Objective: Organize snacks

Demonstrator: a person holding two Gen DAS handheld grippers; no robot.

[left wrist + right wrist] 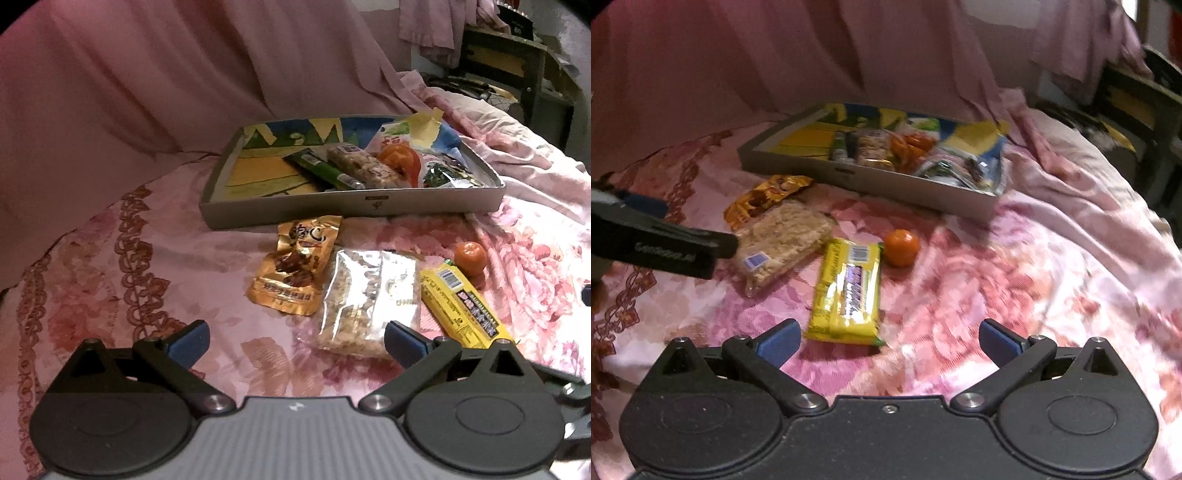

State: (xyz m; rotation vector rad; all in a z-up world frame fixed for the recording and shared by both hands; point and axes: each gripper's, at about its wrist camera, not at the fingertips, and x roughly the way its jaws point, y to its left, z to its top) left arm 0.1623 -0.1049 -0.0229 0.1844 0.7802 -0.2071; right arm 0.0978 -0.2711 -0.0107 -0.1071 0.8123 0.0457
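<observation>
Left tongs (295, 341) spread wide, empty, low over the bed, the clear cereal-bar pack (364, 299) just ahead between the tips; likely next pick. Right tongs (888, 341) also spread, empty, facing the yellow bar (847, 291). Gold pouch (295, 264) and small orange (470, 257) lie loose on the floral bedspread (147, 258). Tray (351, 208) behind them already holds several snacks, presumably the collecting place.
</observation>
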